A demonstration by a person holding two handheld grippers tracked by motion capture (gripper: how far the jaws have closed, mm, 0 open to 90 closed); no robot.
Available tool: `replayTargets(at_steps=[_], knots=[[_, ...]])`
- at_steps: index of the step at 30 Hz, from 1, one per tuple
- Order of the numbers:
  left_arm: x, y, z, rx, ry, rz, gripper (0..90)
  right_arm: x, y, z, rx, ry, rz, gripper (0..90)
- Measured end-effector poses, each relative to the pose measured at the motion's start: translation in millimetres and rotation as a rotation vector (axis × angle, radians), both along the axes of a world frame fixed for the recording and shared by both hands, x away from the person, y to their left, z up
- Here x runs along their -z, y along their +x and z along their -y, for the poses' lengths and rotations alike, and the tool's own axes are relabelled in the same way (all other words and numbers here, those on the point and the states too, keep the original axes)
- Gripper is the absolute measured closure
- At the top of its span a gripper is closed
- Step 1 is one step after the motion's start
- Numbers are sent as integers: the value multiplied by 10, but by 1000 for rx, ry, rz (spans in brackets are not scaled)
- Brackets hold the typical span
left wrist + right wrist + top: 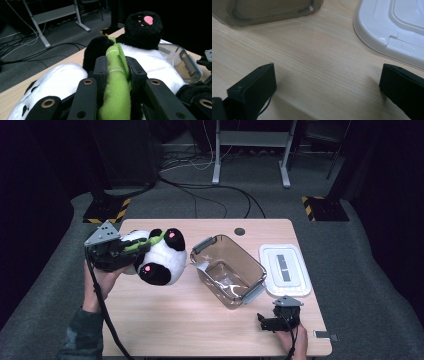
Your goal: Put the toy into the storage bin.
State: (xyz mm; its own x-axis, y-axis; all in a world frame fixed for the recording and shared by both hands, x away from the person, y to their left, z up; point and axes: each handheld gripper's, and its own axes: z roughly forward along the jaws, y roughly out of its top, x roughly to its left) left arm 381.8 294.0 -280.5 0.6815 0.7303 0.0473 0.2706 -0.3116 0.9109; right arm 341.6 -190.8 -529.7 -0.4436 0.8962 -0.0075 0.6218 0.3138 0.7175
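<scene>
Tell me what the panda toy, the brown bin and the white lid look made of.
Panda toy: soft plush, fuzzy white and black pile, with a green felt-like strip clamped in the left tongs. Brown bin: likely clear tinted plastic, since the table shows through its glossy walls; grey clips look like plastic too. White lid: probably moulded plastic, smooth and slightly shiny, with raised ridges.

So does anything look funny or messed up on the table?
The panda toy hangs tipped over, its pink-soled feet pointing up and sideways, because the left gripper pinches only its green bamboo piece. The white lid lies off the clear box. Nothing looks spilled or broken.
</scene>
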Motion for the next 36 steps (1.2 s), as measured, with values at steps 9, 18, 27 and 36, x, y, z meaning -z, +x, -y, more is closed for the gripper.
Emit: replayTargets(at_steps=[9,18,27,36], knots=[[-58,132,200,47,3,4,729,0,0,0,0,0,0,0],[-94,241,380,90,7,6,729,0,-1,0,-1,0,0,1],[-124,352,580,147,13,6,729,0,0,2,-3,2,1,3],[-140,450,809,200,26,7,728,-1,-4,1,0,7,-4,5]])
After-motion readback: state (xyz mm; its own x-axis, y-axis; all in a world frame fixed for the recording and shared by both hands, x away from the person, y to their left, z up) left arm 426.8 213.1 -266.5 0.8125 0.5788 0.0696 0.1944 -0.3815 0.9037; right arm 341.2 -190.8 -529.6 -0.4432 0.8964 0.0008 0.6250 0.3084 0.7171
